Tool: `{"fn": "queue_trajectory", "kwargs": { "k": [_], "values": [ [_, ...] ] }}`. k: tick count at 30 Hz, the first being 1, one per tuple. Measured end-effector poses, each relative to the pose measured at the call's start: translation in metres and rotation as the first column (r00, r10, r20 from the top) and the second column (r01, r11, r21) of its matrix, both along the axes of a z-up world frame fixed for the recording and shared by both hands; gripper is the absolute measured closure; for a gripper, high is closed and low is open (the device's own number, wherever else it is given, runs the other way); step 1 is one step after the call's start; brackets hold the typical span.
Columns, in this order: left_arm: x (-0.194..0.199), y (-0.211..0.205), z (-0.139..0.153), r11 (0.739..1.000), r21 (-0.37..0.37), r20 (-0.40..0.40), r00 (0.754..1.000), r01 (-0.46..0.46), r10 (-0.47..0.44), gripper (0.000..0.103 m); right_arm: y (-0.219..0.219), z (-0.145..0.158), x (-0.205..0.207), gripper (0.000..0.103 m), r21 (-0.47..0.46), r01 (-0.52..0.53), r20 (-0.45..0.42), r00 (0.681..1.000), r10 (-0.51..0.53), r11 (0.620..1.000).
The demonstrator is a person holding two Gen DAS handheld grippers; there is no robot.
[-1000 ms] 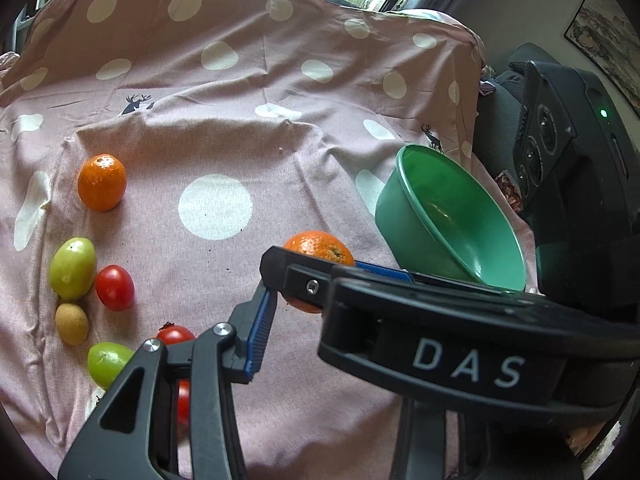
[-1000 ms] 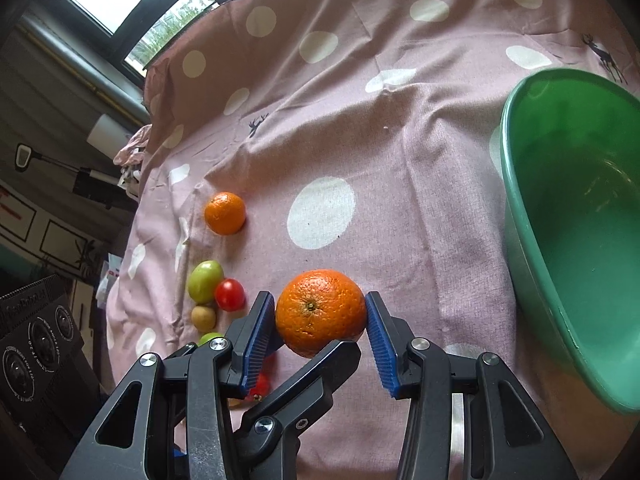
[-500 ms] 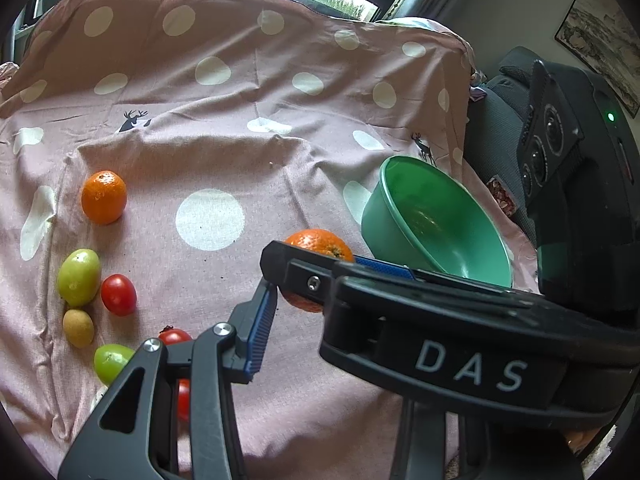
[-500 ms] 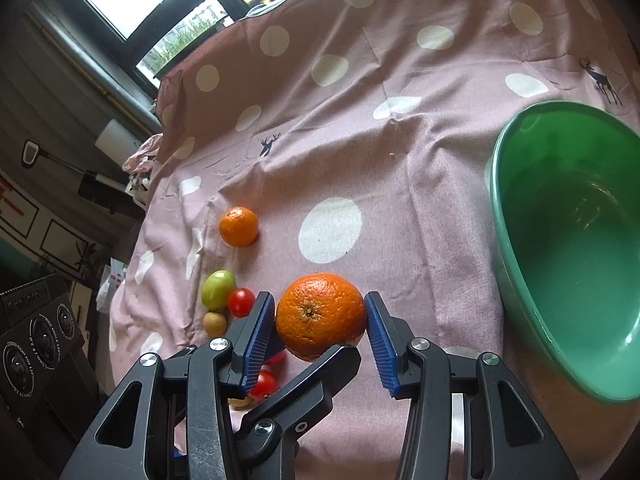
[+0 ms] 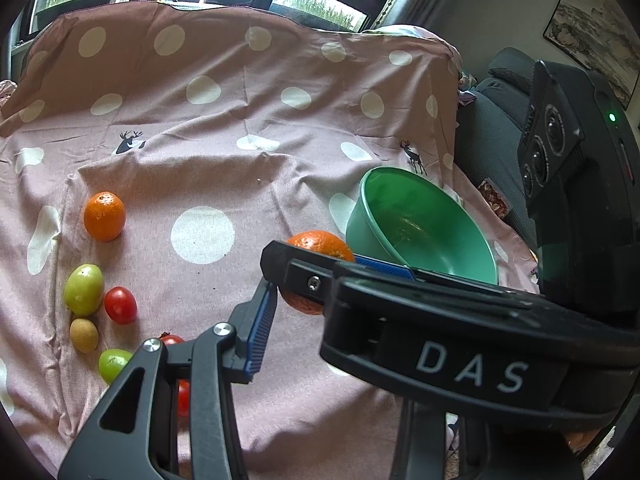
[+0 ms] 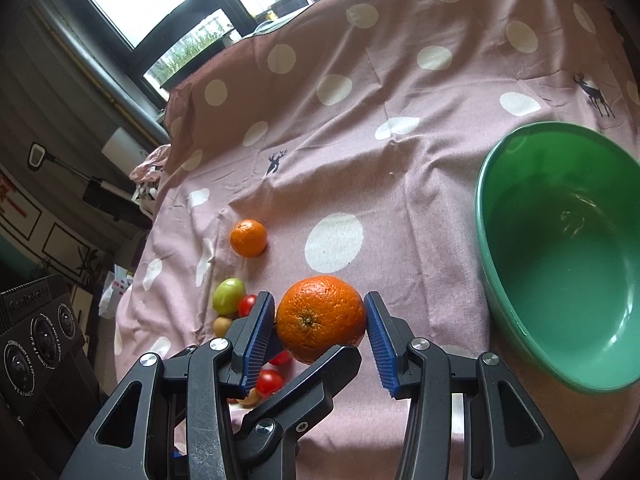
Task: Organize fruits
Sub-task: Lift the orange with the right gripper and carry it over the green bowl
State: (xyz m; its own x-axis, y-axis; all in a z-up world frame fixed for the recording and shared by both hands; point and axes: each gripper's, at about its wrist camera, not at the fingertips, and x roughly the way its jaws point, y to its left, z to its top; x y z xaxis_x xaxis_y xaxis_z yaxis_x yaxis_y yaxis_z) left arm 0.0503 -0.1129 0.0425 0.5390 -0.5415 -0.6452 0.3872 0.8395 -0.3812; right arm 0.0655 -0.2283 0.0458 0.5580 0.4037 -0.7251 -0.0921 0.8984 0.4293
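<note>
Clamping the large orange (image 6: 320,318) above the cloth (image 6: 400,160), right gripper (image 6: 322,332) nears green bowl (image 6: 486,240); left gripper (image 5: 316,304) grip indeterminate; round peel may slip from narrow pads, rolling off

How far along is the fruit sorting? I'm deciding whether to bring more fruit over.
Barely started: the green plastic bowl looks empty. In hand: the right gripper grips a large orange between its blue pads, above the spotted pink cloth. Left on the cloth: a smaller orange, green fruits, red tomatoes and a small brown fruit.
</note>
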Motion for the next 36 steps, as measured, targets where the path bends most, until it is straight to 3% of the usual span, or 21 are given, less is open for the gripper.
{"fn": "queue_trajectory", "kwargs": {
  "k": [36],
  "values": [
    [-0.002, -0.071, 0.039, 0.993, 0.057, 0.109, 0.988, 0.107, -0.112, 0.062, -0.069, 0.036, -0.022, 0.054, 0.063, 0.116, 0.110, 0.986, -0.122, 0.991]
  ]
}}
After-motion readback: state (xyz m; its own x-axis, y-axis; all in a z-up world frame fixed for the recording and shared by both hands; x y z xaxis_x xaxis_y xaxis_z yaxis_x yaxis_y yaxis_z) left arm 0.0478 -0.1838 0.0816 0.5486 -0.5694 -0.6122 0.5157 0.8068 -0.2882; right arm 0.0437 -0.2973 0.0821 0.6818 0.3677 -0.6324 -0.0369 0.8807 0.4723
